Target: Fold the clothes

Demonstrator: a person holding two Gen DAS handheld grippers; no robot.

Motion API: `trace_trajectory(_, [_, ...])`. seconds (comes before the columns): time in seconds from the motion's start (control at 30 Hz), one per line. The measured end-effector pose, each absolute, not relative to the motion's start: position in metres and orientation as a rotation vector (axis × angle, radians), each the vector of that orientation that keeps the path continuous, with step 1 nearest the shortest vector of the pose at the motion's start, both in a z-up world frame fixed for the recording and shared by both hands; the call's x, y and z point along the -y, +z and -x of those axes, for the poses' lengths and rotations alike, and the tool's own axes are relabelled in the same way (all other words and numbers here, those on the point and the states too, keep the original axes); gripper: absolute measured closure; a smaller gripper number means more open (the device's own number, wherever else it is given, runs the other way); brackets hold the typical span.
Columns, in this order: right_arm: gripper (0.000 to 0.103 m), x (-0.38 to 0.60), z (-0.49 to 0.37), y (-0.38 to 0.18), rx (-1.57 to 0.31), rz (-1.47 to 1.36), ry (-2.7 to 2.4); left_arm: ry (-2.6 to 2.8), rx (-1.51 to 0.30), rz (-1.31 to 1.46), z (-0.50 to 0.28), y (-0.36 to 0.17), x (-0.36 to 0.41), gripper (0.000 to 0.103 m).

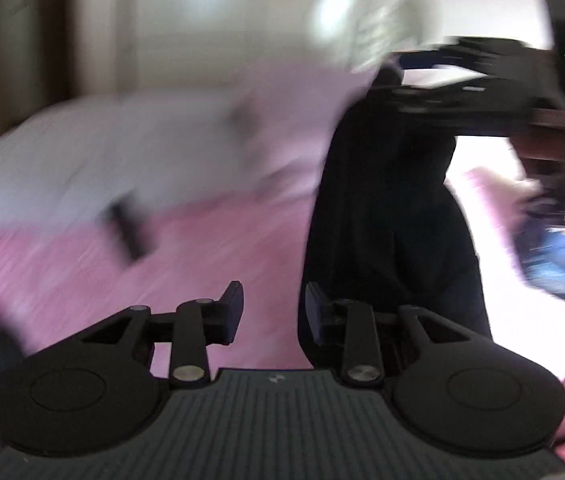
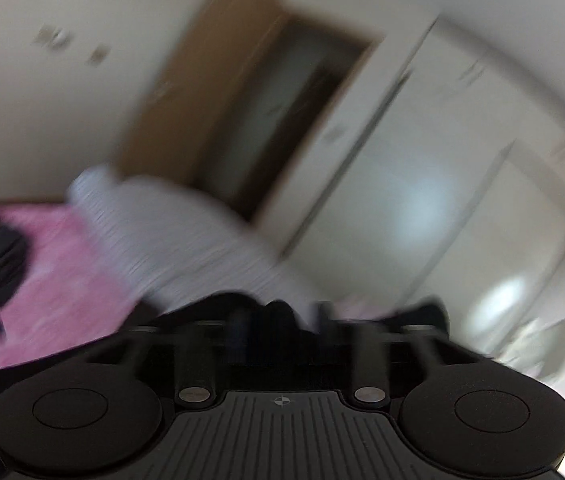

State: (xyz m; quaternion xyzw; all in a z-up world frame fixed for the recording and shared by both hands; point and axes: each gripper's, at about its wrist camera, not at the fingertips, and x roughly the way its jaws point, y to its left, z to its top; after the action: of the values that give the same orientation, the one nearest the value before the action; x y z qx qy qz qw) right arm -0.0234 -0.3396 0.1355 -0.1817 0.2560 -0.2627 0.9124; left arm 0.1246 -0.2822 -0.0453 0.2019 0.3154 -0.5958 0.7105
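A dark garment [image 1: 386, 216] is seen hanging from the right tongs [image 1: 398, 80], lifted above the pink bed [image 1: 202, 256], probably to let it drape straight for folding. The left tongs [image 1: 272, 308] stand released, nothing between them. No containers are visible.

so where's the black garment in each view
Left wrist view: the black garment hangs right of centre, below the right gripper at upper right.
Right wrist view: dark cloth bunches at that gripper's jaws, bottom centre; too blurred to confirm a grip.
Shared landmark: the pink bedspread.
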Motion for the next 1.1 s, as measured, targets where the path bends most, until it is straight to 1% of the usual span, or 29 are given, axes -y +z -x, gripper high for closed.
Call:
trace_trajectory(0.1, [0.040, 0.382, 0.018, 0.065, -0.601, 0.169, -0.464, -1.136, -0.841, -0.483, -0.136, -0.095, 0.287, 0.072])
trace_trajectory(0.2, [0.039, 0.407, 0.051, 0.011, -0.711, -0.019, -0.465, -1.057, -0.954, -0.501, -0.126, -0.134, 0.291, 0.064])
trace_trajectory(0.27, [0.038, 0.427, 0.073, -0.030, -0.799, -0.142, -0.473, -1.068, -0.974, -0.560, -0.114, -0.156, 0.300, 0.062])
trace_trajectory(0.3, [0.038, 0.437, 0.086, -0.053, -0.857, -0.203, -0.485, -1.082, -0.981, -0.594, -0.105, -0.169, 0.303, 0.058])
trace_trajectory(0.37, [0.038, 0.446, 0.113, -0.082, -0.954, -0.309, -0.511, -1.128, -0.985, -0.647, -0.093, -0.187, 0.317, 0.054])
trace_trajectory(0.43, [0.038, 0.448, 0.141, -0.105, -1.028, -0.388, -0.528, -1.175, -0.988, -0.701, -0.081, -0.205, 0.332, 0.045])
trace_trajectory(0.47, [0.037, 0.451, 0.151, -0.115, -1.054, -0.411, -0.530, -1.206, -0.975, -0.736, -0.079, -0.213, 0.342, 0.043])
trace_trajectory(0.5, [0.032, 0.455, 0.158, -0.124, -1.071, -0.416, -0.524, -1.238, -0.956, -0.774, -0.079, -0.226, 0.355, 0.042])
trace_trajectory(0.57, [0.028, 0.457, 0.165, -0.135, -1.102, -0.410, -0.506, -1.327, -0.908, -0.847, -0.066, -0.244, 0.377, 0.042])
trace_trajectory(0.63, [0.028, 0.458, 0.161, -0.149, -1.123, -0.402, -0.483, -1.412, -0.852, -0.916, -0.054, -0.260, 0.397, 0.042])
trace_trajectory(0.7, [0.028, 0.463, 0.154, -0.176, -1.128, -0.405, -0.484, -1.484, -0.815, -0.960, -0.046, -0.276, 0.412, 0.042])
trace_trajectory(0.87, [0.028, 0.466, 0.148, -0.196, -1.113, -0.527, -0.546, -1.590, -0.780, -0.982, -0.039, -0.286, 0.428, 0.042])
trace_trajectory(0.9, [0.044, 0.465, 0.144, -0.200, -1.121, -0.538, -0.540, -1.604, -0.778, -0.979, -0.040, -0.288, 0.429, 0.042])
trace_trajectory(0.93, [0.065, 0.467, 0.143, -0.199, -1.119, -0.542, -0.548, -1.610, -0.776, -0.983, -0.039, -0.287, 0.429, 0.042])
trace_trajectory(0.97, [0.096, 0.470, 0.146, -0.192, -1.106, -0.539, -0.572, -1.618, -0.773, -0.985, -0.038, -0.287, 0.428, 0.042])
trace_trajectory(1.1, [0.098, 0.484, 0.154, -0.164, -1.055, -0.526, -0.665, -1.653, -0.773, -0.953, -0.034, -0.278, 0.429, 0.042])
